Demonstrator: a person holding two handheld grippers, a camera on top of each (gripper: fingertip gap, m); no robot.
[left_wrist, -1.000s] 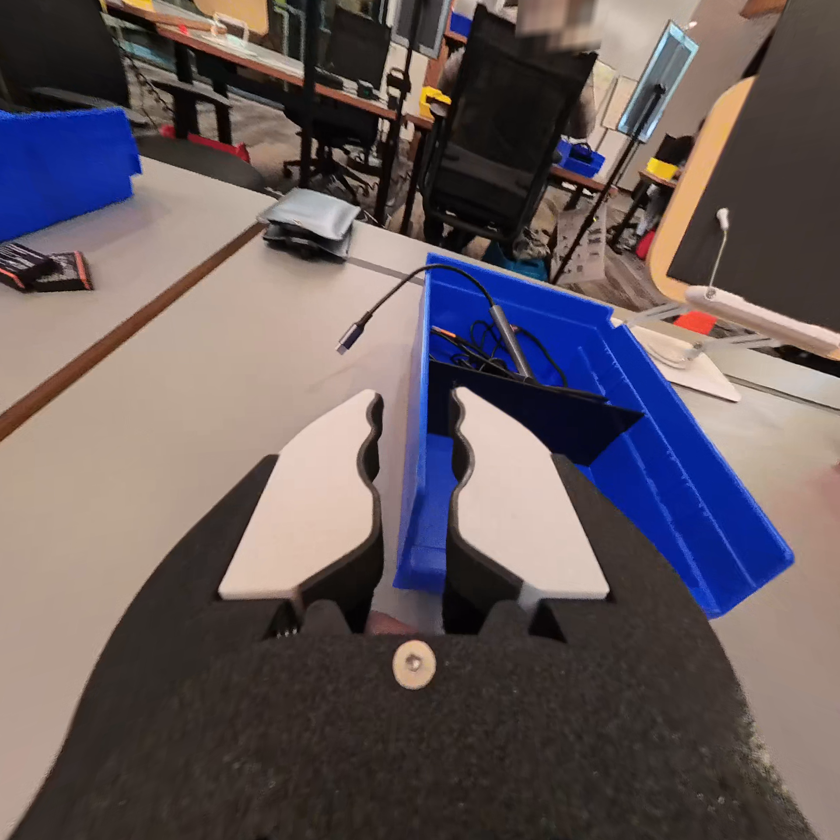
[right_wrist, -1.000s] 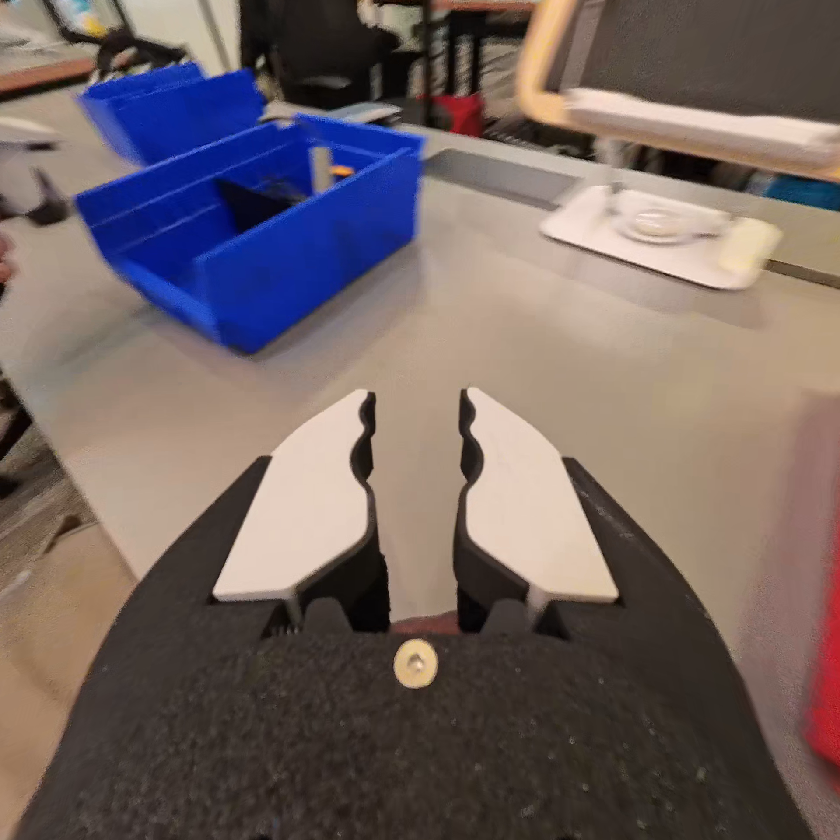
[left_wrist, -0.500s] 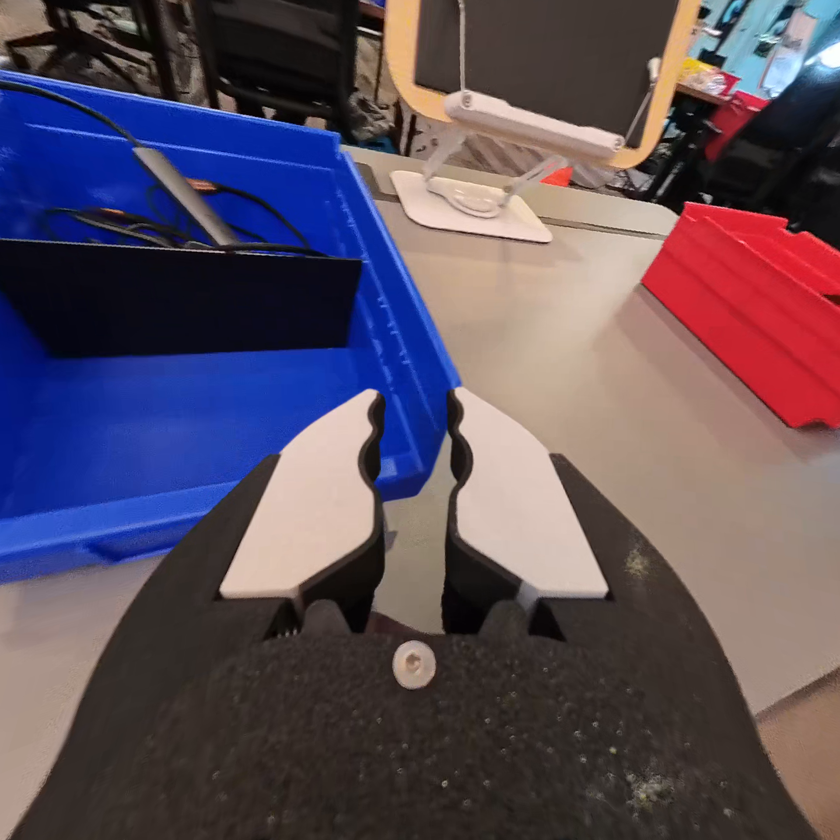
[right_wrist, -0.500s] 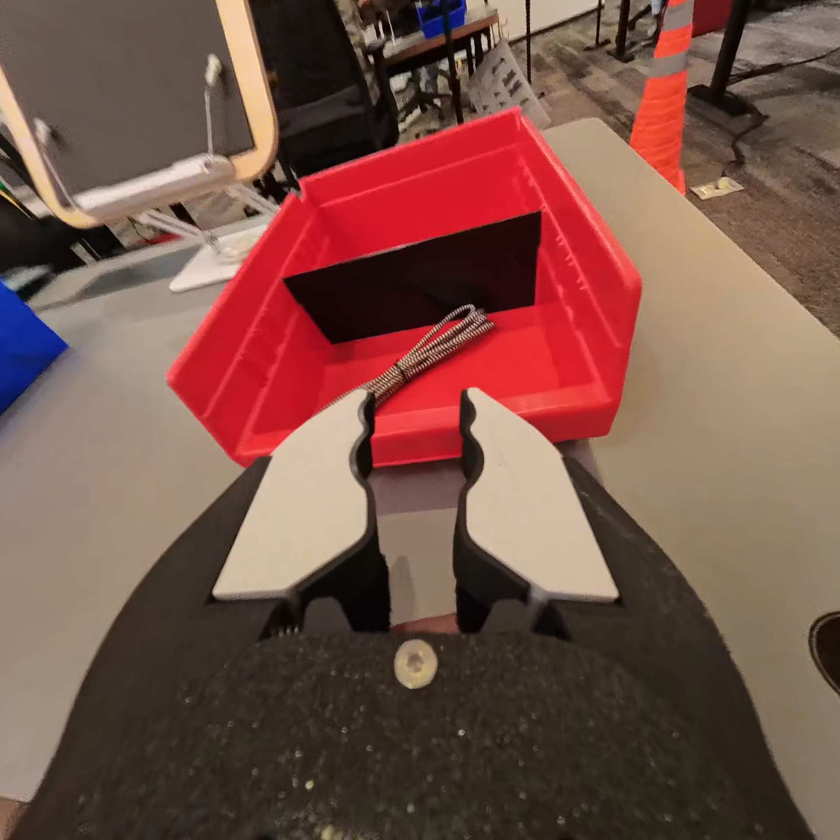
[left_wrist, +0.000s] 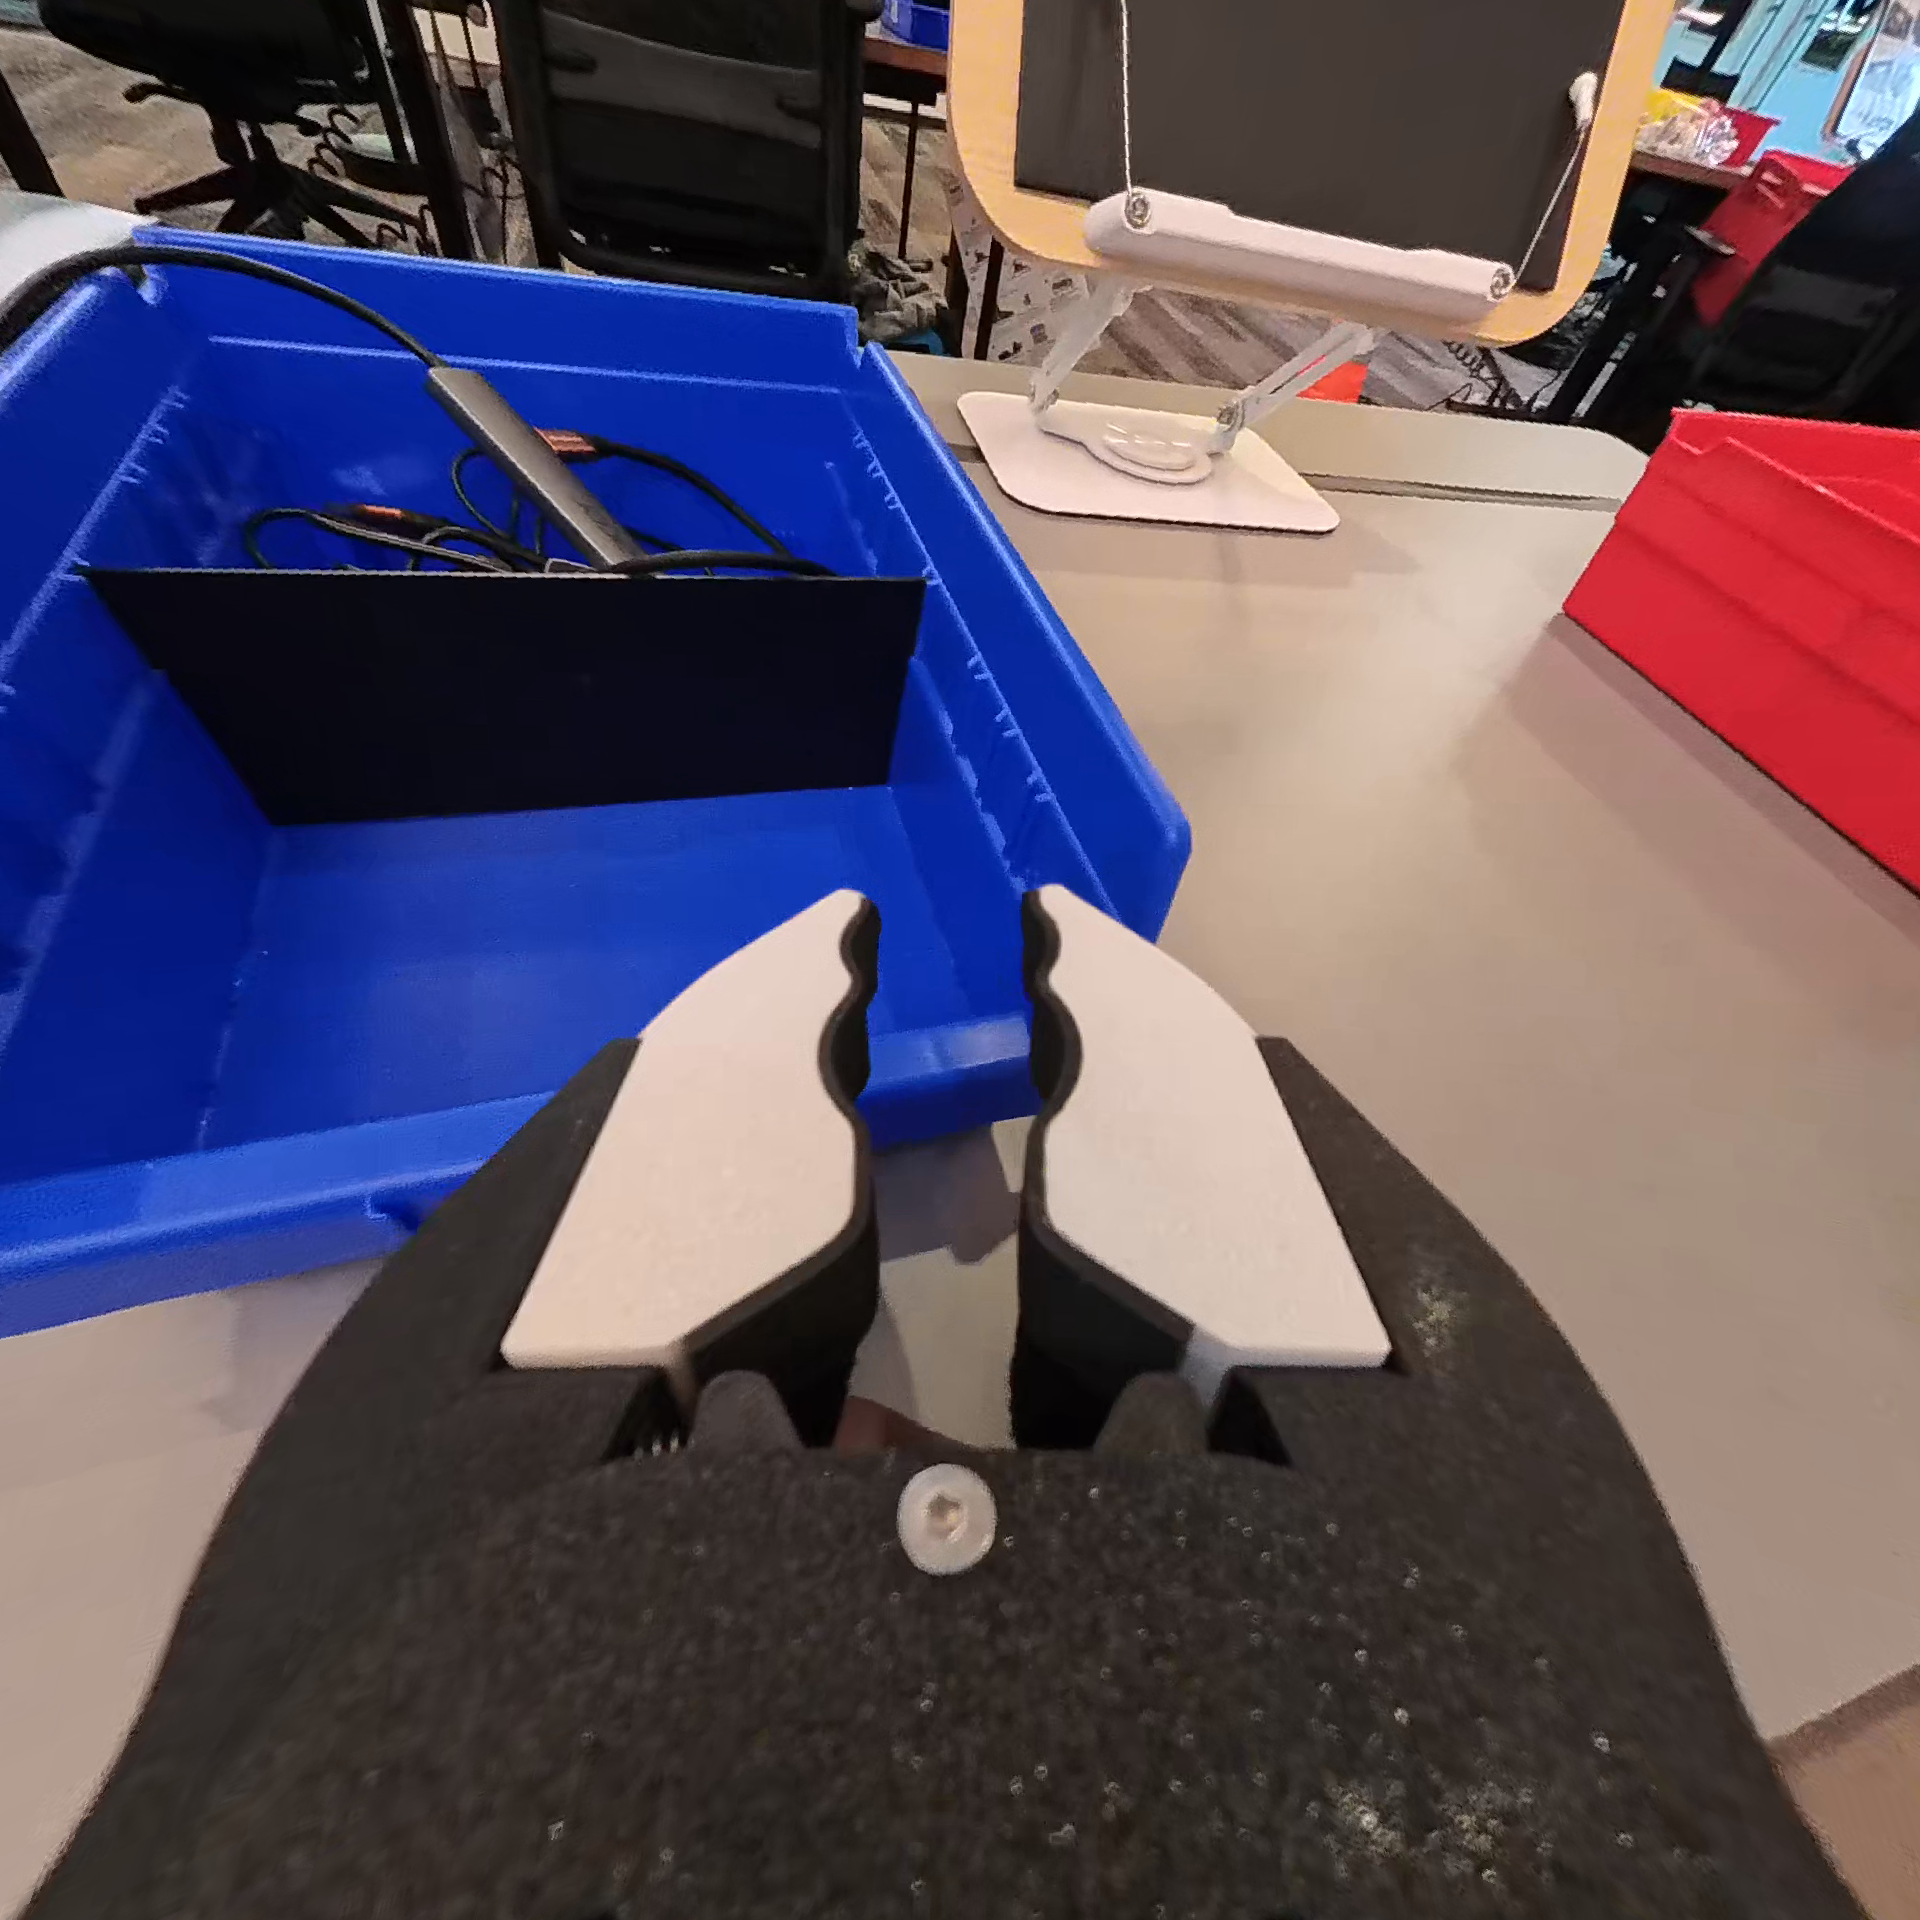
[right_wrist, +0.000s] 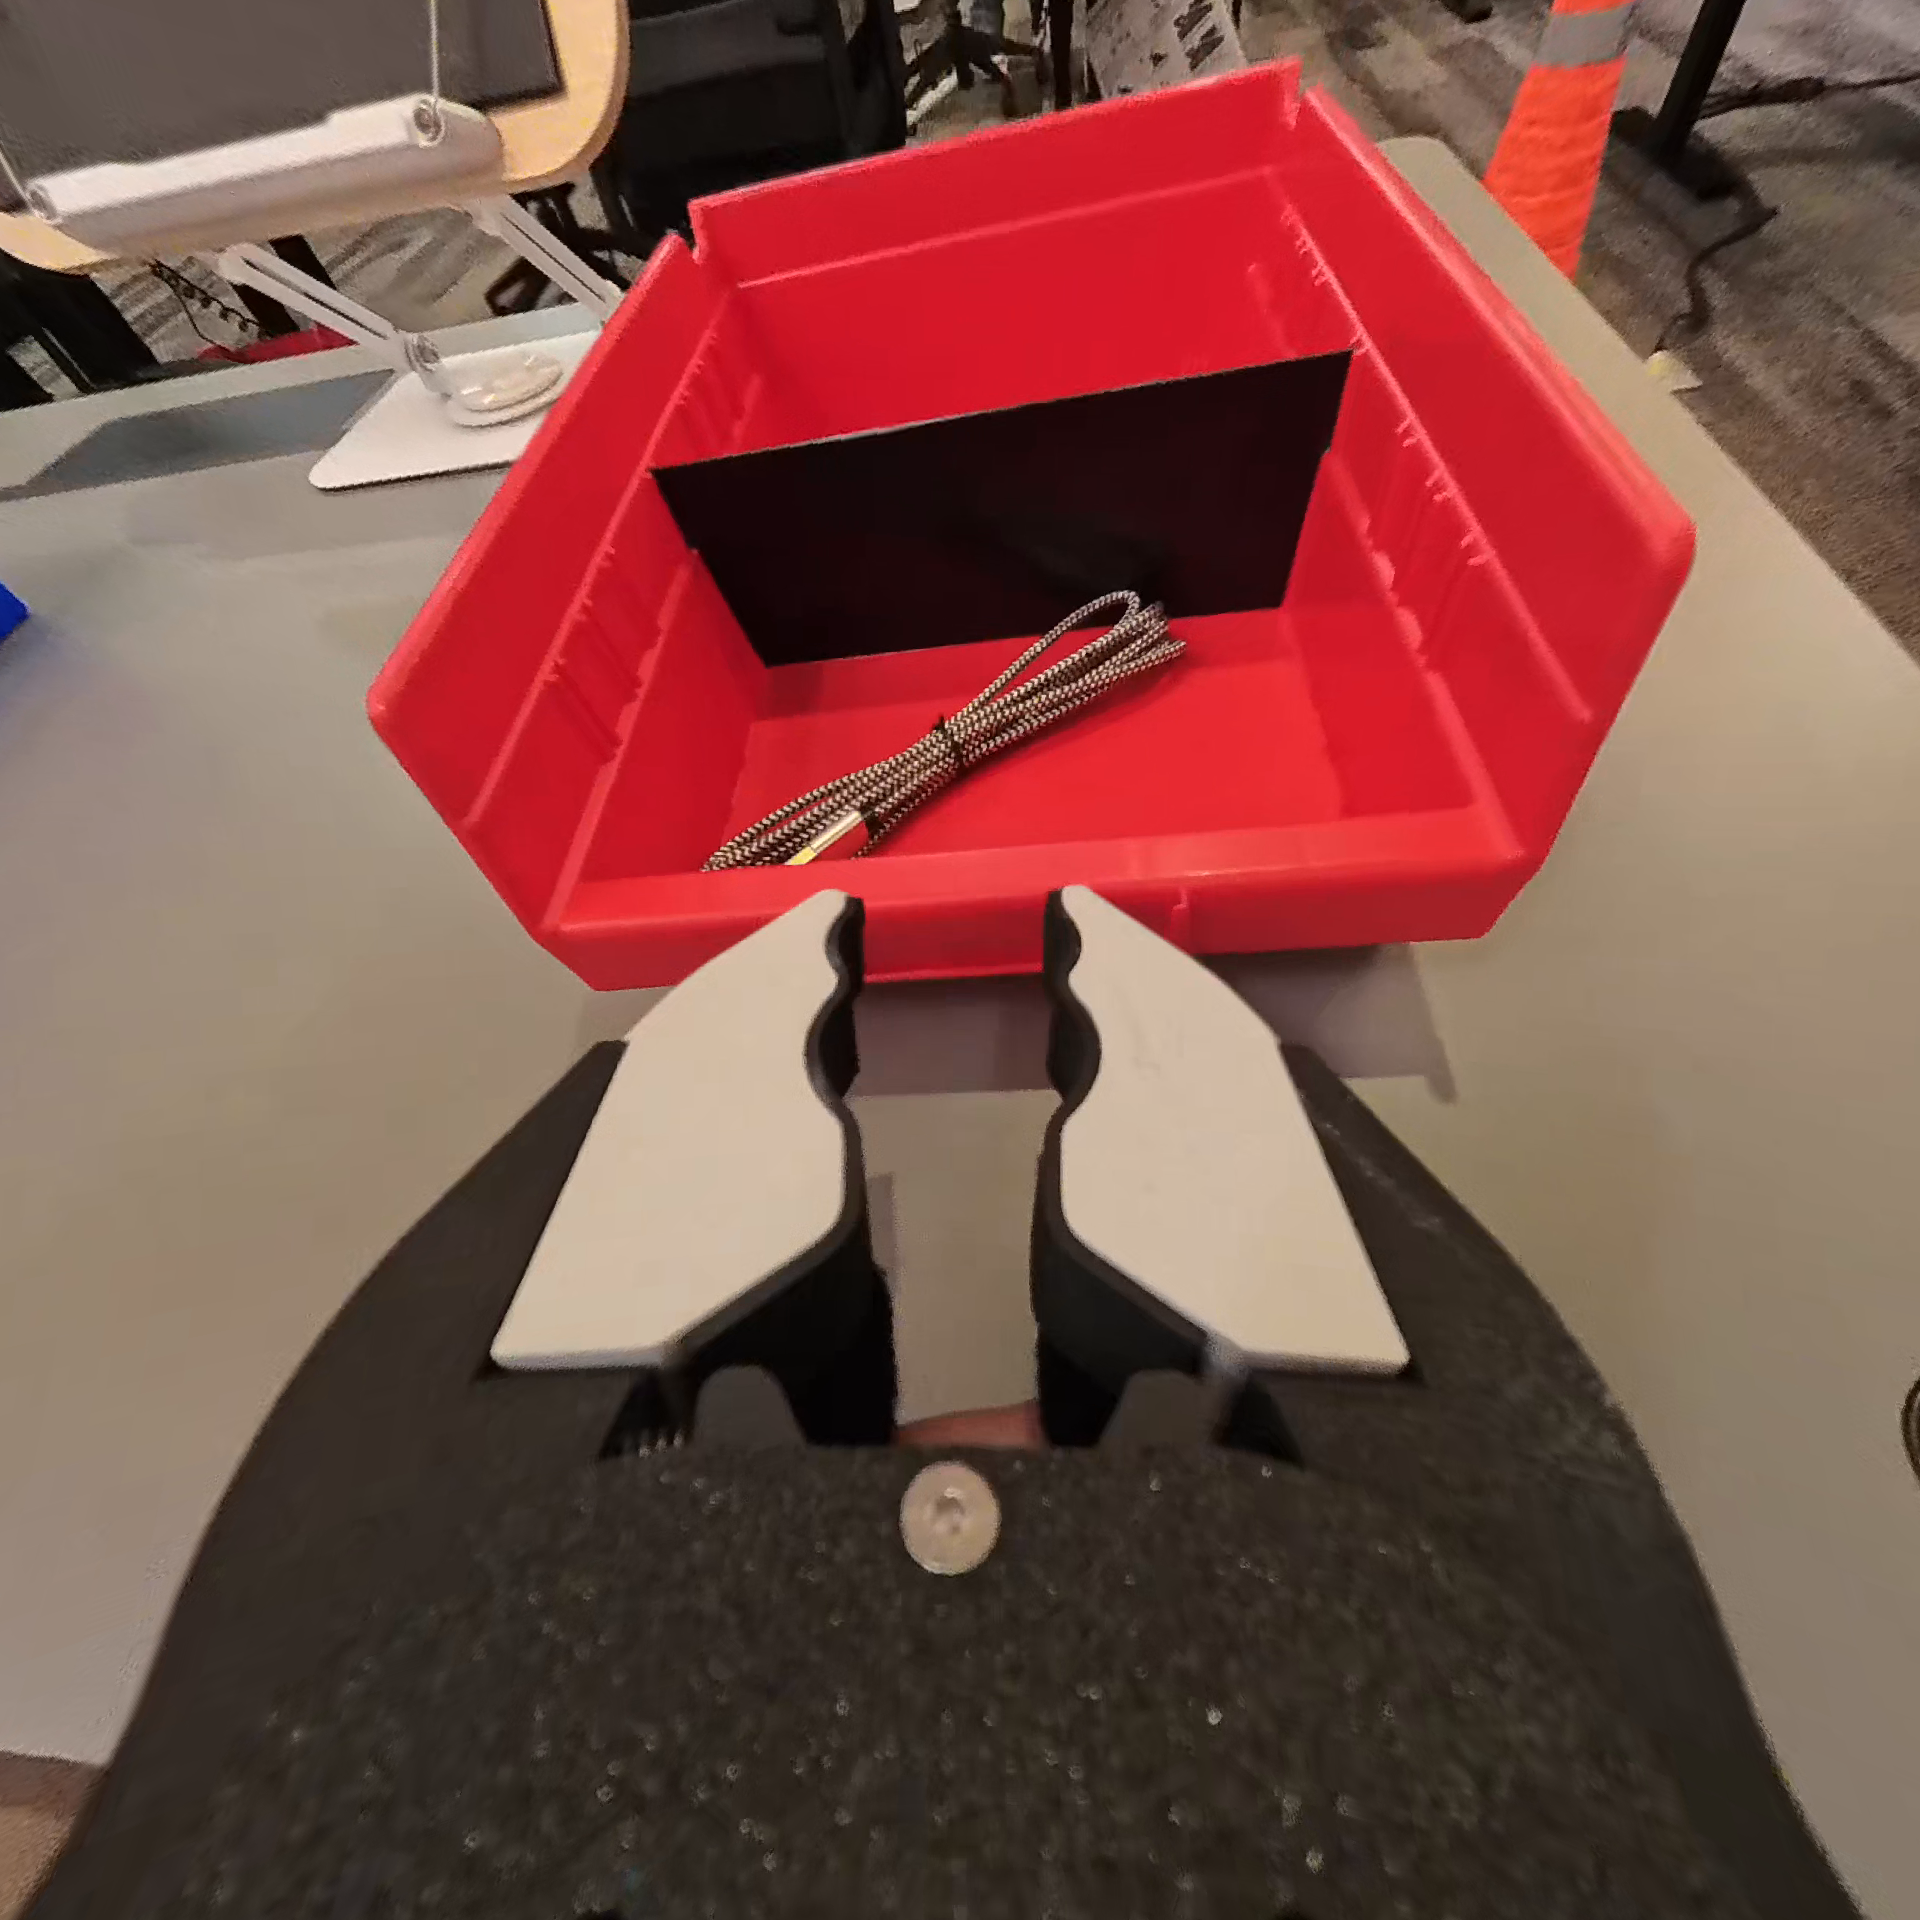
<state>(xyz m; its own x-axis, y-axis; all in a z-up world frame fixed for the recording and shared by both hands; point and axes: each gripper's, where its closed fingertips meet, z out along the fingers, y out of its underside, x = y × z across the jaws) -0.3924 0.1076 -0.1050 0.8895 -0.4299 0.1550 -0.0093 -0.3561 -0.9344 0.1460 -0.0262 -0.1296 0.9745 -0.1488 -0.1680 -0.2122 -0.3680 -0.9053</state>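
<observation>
My left gripper (left_wrist: 950, 914) is open and empty, over the front right corner of a blue bin (left_wrist: 1049, 727) on the grey table. A black divider (left_wrist: 520, 686) splits the bin; black cables and a grey hub (left_wrist: 530, 468) lie behind it, and the near compartment is bare. My right gripper (right_wrist: 952, 920) is open and empty, just short of the front lip of a red bin (right_wrist: 1538, 582). That bin has a black divider (right_wrist: 997, 520) too, and a bundled braided cable (right_wrist: 966, 727) lies in its near compartment.
A tablet on a white stand (left_wrist: 1153, 457) stands at the back of the table between the bins; it also shows in the right wrist view (right_wrist: 436, 405). The red bin's edge shows at the right of the left wrist view (left_wrist: 1766, 613). An orange cone (right_wrist: 1558, 125) and office chairs stand beyond the table. The left gripper's tips are roughly 55 centimetres from the right gripper's. My left tips are roughly 20 centimetres from the grey hub (left_wrist: 530, 468).
Both grippers swung: the left turned right to face the blue bin's front, the right turned from the blue bin to the red bin and closed in on it. Both stayed open.
</observation>
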